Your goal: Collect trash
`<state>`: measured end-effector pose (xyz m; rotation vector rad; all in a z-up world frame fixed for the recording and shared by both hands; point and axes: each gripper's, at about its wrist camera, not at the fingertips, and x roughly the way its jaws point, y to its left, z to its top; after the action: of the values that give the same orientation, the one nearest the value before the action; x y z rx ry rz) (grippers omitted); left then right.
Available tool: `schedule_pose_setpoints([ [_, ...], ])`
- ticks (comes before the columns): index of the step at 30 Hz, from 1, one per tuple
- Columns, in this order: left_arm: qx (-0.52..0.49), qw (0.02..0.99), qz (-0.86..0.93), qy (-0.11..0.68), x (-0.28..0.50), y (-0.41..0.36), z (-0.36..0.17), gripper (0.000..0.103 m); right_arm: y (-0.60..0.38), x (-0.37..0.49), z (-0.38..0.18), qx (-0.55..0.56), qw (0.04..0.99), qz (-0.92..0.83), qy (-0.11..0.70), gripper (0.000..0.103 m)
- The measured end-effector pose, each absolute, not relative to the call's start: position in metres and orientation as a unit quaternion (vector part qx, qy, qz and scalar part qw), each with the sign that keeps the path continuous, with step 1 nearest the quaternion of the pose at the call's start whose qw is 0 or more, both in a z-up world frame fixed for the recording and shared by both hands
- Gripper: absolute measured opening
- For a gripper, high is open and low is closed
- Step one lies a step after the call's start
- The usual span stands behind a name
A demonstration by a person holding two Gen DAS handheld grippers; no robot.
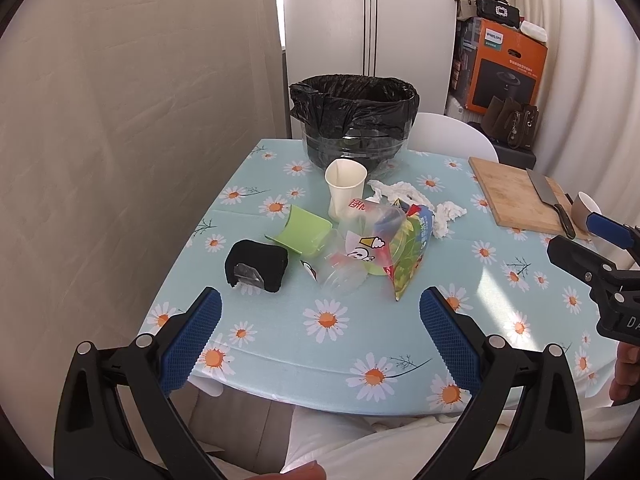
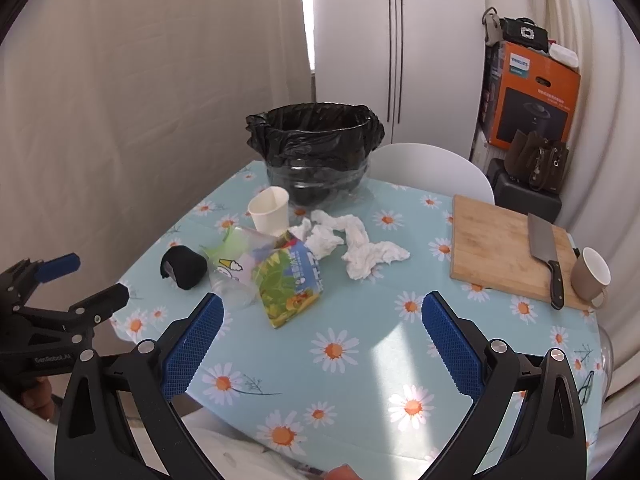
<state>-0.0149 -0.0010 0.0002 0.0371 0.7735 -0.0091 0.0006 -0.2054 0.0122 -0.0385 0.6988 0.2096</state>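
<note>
In the left wrist view, the left tongs (image 1: 320,312) hung spread and empty over the near edge of the table (image 1: 280,344). Ahead lay the trash: a paper cup (image 1: 345,187), a green scoop (image 1: 304,232), a clear plastic cup (image 1: 352,256), a snack bag (image 1: 412,252) and tissues (image 1: 404,192), before the bin (image 1: 354,120).

In the right wrist view, the right tongs (image 2: 322,316) were likewise spread, holding nothing, with the snack bag (image 2: 290,284) just ahead and tissues (image 2: 360,246) beyond. A cutting board (image 2: 500,248) carried a cleaver (image 2: 544,248) beside a mug (image 2: 590,276).
</note>
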Motion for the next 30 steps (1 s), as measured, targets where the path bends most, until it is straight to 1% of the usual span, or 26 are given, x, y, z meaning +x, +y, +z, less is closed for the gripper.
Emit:
schedule_pose_setpoints([
  [30,0.025,0.924,-0.006,0.381,-0.0152,-0.0012,-0.0026,0.097,-0.2022,0.0016,0.0084,-0.024,0.934,0.106,0.340,0.095],
])
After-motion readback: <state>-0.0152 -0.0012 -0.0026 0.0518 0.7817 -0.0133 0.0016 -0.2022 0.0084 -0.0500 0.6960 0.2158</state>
